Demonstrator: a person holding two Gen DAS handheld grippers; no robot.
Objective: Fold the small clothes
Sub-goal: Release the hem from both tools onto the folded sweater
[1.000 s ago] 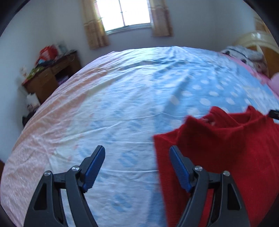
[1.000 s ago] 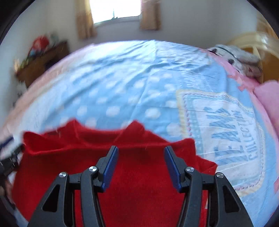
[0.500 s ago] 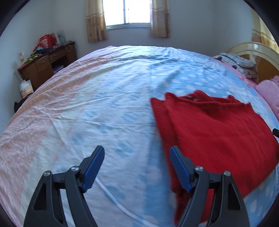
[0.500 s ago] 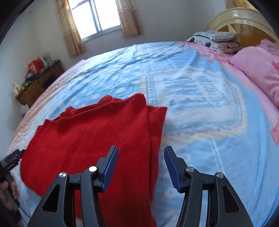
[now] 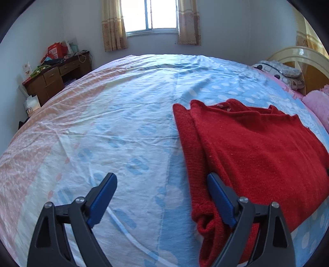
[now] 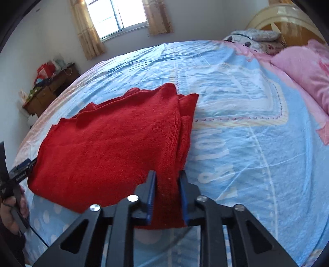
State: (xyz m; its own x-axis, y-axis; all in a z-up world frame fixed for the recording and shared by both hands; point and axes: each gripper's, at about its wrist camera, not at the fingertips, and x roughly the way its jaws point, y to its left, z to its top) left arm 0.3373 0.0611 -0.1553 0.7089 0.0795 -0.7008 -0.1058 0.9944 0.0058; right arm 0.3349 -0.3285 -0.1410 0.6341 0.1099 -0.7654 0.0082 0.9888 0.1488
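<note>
On one bed (image 5: 127,106), one red sweater (image 6: 107,143), two grippers.

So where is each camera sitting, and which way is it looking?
Left wrist: rides the left hand-held gripper, looking down across the bed; its wide-open jaws show, the red sweater beside them.
Right wrist: rides the right hand-held gripper, whose jaws have just closed on the sweater's edge; the person's other hand shows at left.
Both see: sweater, bed, window, desk.

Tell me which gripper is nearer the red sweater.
Right. The right gripper is clamped on the red sweater at its near corner; the left gripper stands open beside its opposite edge.
</note>
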